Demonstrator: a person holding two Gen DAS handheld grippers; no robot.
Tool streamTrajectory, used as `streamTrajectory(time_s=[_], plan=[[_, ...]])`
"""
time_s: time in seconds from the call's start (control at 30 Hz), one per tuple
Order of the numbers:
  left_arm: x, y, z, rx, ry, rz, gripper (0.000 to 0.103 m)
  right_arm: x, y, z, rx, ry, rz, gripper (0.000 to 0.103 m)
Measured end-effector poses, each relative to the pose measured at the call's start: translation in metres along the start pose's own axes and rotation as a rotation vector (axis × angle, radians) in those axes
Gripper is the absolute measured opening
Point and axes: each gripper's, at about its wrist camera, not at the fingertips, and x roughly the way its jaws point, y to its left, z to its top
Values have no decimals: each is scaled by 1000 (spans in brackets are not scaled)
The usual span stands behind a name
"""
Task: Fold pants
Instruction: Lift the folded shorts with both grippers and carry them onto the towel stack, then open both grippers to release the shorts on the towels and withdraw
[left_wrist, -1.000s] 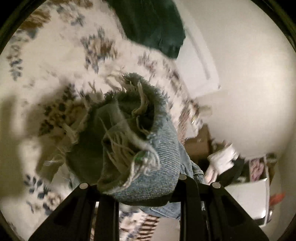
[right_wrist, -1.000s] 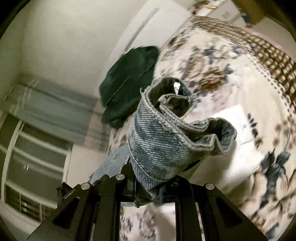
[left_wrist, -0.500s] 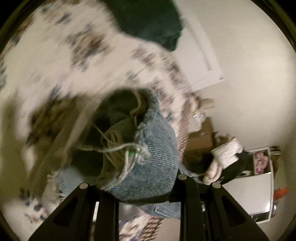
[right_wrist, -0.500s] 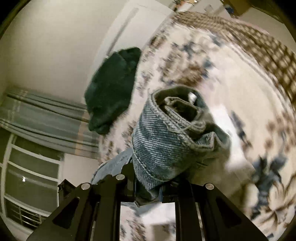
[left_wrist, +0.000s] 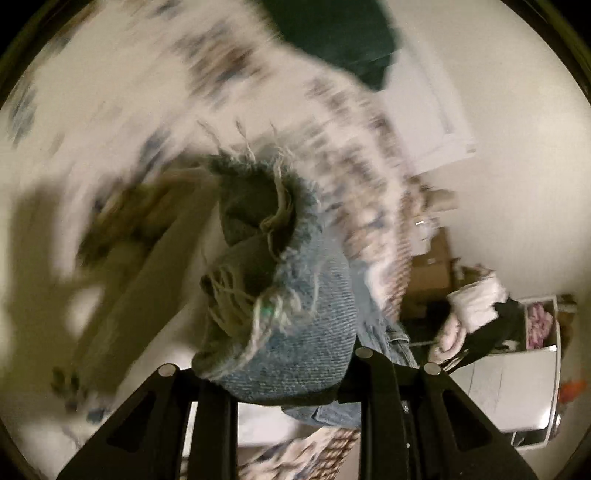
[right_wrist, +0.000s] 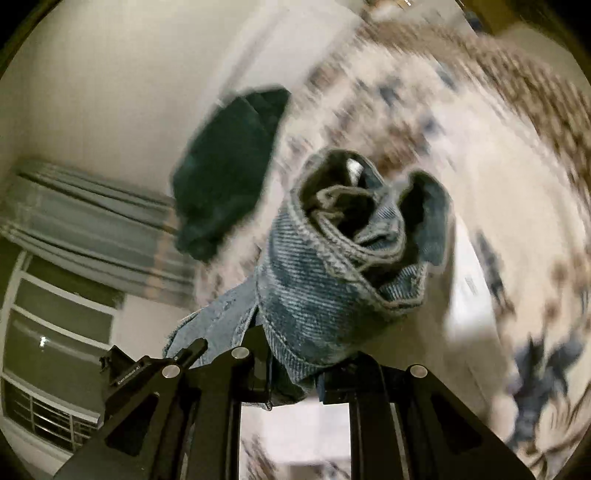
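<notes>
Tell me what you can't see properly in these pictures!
- Bedspread: smeared by motion blur in both views, so its pattern is unclear.
- Jeans: the bunched denim hides the left gripper fingertips; the rest of the garment drops below the frame.
- Jeans in the right view: the cloth covers the right gripper tips.
- Dark green cloth: blurred, and cut by the top edge in the left view; what it is can't be told.
</notes>
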Motion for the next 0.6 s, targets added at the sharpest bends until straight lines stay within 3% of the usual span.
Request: streamTrajectory(time_s=[0.1, 0.23, 0.3, 0.37, 0.47, 0.53, 0.6], plan=[[-2, 23, -25, -16, 7, 10, 21, 11, -41, -30, 44, 60, -61, 17], [-10, 16, -41, 51, -12, 40, 22, 10, -59, -49, 62, 81, -76, 17], [-15, 4, -45, 118, -20, 95, 27, 10, -62, -47, 72, 84, -74, 18], [-21, -15, -50, 211, -34, 201, 30, 10, -60, -41, 66, 97, -94, 23], [-31, -41, -59, 363, -77, 329, 35, 8, -45, -36, 14, 124, -171, 42], [-36, -58, -65, 454, -108, 405, 39, 4, -31, -37, -43, 148, -253, 71], [-42, -70, -71, 536, -141, 466, 42, -3, -15, -42, -119, 153, -328, 82]])
